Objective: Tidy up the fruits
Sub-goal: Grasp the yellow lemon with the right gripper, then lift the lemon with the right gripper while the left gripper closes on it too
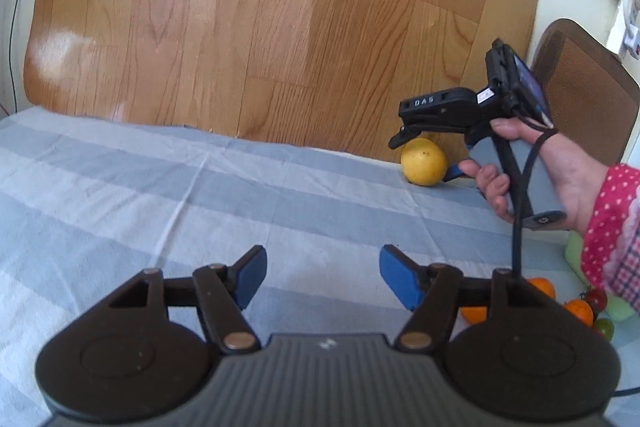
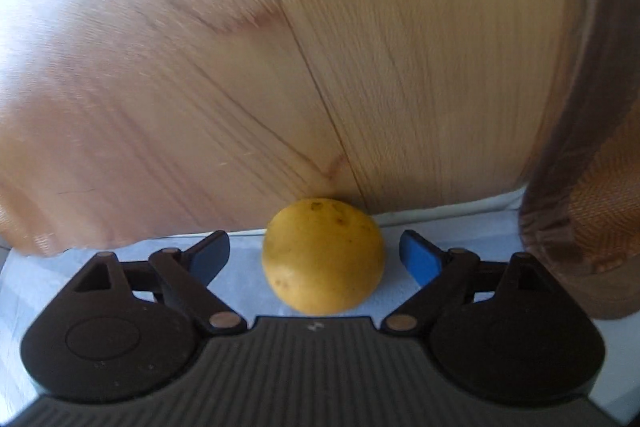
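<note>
A yellow lemon-like fruit point(image 2: 324, 255) lies on the blue-grey striped cloth point(image 1: 160, 187) at the table's far edge; it also shows in the left wrist view point(image 1: 423, 161). My right gripper point(image 2: 316, 251) is open with its blue pads on either side of the fruit, not touching it. From the left wrist view the right gripper point(image 1: 424, 155) is hand-held just over the fruit. My left gripper point(image 1: 322, 273) is open and empty above the cloth. Oranges point(image 1: 541, 287) and small tomatoes point(image 1: 597, 299) lie at the right.
The wooden floor point(image 1: 260, 27) lies beyond the table's far edge. A brown woven chair point(image 1: 584, 87) stands at the right, close to the fruit point(image 2: 592, 219). A pale green object point(image 1: 574, 253) sits behind the person's sleeve.
</note>
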